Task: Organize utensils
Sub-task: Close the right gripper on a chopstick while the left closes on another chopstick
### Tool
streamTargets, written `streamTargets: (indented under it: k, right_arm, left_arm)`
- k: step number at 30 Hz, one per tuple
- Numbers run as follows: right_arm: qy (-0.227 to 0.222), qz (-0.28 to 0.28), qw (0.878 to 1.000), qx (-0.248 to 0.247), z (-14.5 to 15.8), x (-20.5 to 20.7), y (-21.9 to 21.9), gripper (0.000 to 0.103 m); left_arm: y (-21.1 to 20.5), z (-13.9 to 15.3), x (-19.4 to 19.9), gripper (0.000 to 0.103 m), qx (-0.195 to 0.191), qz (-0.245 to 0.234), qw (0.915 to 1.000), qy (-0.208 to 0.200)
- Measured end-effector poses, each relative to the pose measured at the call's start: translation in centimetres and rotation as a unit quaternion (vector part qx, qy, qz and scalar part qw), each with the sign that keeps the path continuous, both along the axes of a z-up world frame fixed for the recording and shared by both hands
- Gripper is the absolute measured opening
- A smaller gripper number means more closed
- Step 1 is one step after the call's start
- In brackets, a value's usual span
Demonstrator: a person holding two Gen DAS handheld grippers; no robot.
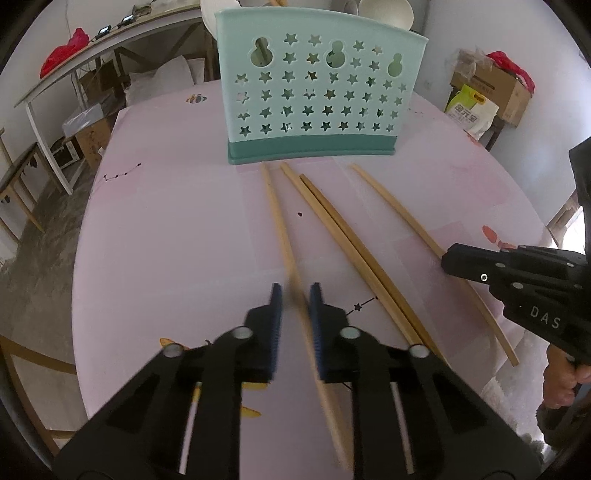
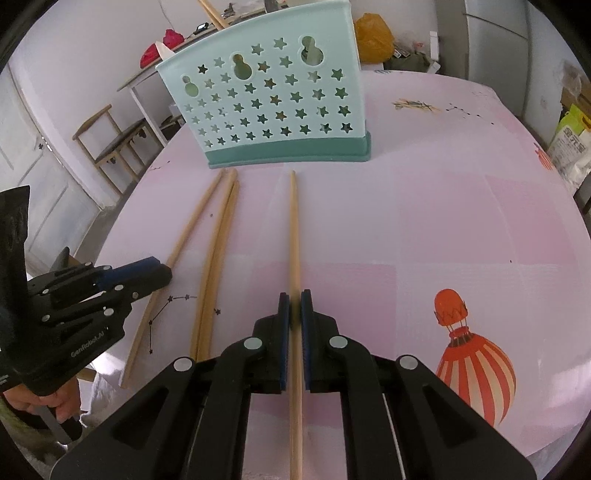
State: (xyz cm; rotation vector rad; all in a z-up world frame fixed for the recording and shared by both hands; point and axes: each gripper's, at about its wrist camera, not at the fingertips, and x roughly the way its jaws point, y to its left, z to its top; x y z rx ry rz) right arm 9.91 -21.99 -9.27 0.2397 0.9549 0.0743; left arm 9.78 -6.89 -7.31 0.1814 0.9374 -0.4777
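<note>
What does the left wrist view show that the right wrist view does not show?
Only the left wrist view shows the white bowls behind the holder and the cardboard box at the far right. Only the right wrist view shows the hot-air balloon print on the cloth, the wooden chair and the yellow bag. Both show the teal star-cut utensil holder, four chopsticks on the pink table, the left gripper shut on the leftmost chopstick, and the right gripper shut on the rightmost chopstick.

holder [image 1: 314, 96] blocks ahead, tabletop [image 1: 166, 240] sides open
</note>
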Motion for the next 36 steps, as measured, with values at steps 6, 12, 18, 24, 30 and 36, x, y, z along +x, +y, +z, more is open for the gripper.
streamTargets:
  k: [6,12,18,24,30,36]
  right_arm:
    - [0.004,0.002,1.0,0.009,0.0,0.2,0.1,0.006]
    - [0.023,0.02,0.999,0.016,0.1,-0.4,0.2,0.006]
    - [0.042,0.054,0.998,0.006,0.3,0.6,0.8,0.008]
    - [0.038,0.07,0.997,-0.016,0.4,2.9,2.1,0.008]
    - [0.026,0.076,0.996,-0.036,0.4,4.8,2.9,0.008]
    - [0.022,0.074,0.996,-0.043,0.5,6.0,3.1,0.008]
  left_arm:
    - [1.1,0.2,-0.7,0.005,-0.005,0.014,0.9998,0.014]
    - [3.3,0.2,-2.0,0.005,-0.013,0.023,0.9985,0.047]
    - [4.7,0.3,-0.8,0.023,-0.048,0.027,0.9945,0.088]
    - [3.4,0.2,1.0,0.023,-0.033,0.024,0.9965,0.074]
    - [1.5,0.2,2.6,0.023,0.003,0.012,0.9989,0.046]
    - [0.1,0.4,4.2,0.023,0.03,0.017,0.9992,0.021]
